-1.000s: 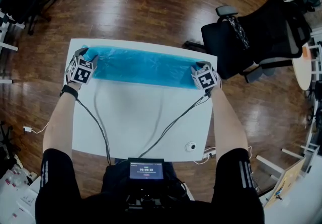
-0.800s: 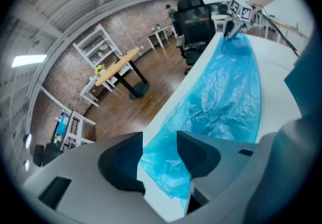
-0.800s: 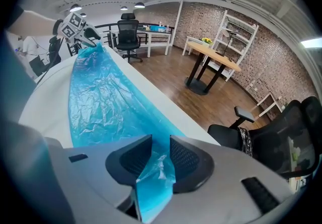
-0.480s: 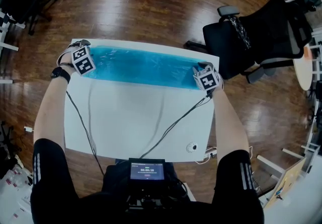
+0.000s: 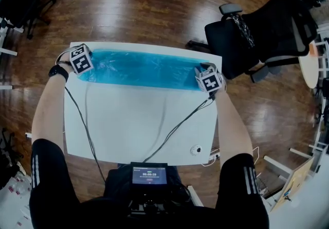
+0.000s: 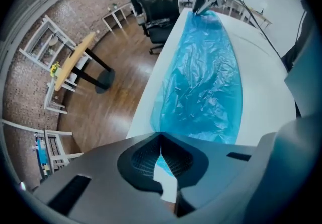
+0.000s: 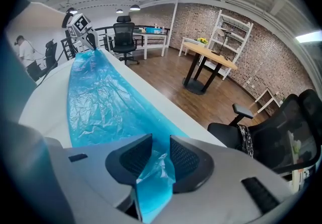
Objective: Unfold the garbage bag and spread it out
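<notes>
**Left side.** The left tool [image 5: 80,60] has changed. Compared with a second ago, it sits closer to the far left corner of the tabletop [image 5: 139,120], its marker cube has rolled to a new angle, and the forearm has swung outward. It points down onto the left end of the garbage bag [image 5: 141,68]. Its jaws have just been closing and now meet at the tips. In the left gripper view, the blue film runs up to the closed tips and shows in the slit behind them. The tool is therefore judged to be pinching the bag's left end edge.

**Centre.** The garbage bag lies flat as a long, wrinkled blue strip along the far edge of the tabletop, reaching from one tool to the other. Its position has not visibly shifted. The near part of the tabletop carries only the tools' cables.

**Right side.** The right tool [image 5: 208,80] shows no change. Its jaws stand narrow, clamped on a bunched fold of the bag's right end.

**Meaning for the task.** Both ends now appear secured and the lengthwise stretch is done. The width probably remains to be opened. A weak left pinch could slip under tension.
</notes>
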Demonstrator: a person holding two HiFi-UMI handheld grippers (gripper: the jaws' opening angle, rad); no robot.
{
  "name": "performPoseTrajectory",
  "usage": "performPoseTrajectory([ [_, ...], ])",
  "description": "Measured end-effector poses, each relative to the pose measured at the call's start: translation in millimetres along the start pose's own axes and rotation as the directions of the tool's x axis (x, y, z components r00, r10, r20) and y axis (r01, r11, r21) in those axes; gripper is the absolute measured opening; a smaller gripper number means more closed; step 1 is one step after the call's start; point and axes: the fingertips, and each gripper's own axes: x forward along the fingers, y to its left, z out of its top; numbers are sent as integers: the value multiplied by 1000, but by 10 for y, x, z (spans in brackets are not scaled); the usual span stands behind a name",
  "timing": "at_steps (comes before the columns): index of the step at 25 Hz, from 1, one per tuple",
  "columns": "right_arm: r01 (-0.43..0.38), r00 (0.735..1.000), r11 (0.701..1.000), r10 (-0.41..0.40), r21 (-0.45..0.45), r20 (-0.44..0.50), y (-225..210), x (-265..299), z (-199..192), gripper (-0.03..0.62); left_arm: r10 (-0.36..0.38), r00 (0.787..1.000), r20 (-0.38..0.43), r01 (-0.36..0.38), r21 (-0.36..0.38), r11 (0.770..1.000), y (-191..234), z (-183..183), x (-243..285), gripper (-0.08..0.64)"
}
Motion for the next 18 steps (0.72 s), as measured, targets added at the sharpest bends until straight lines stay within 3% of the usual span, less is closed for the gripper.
performPoseTrajectory([
  [9,6,1000,1000,-6,-9,-7,-2,0,-13,147,99,994,49,-101,48,994,-37,6,-67,3],
  [18,32,999,999,-32,-24,8,-26,3,3,147,248,947,205,-268,73,961,-149,253,-635,2],
])
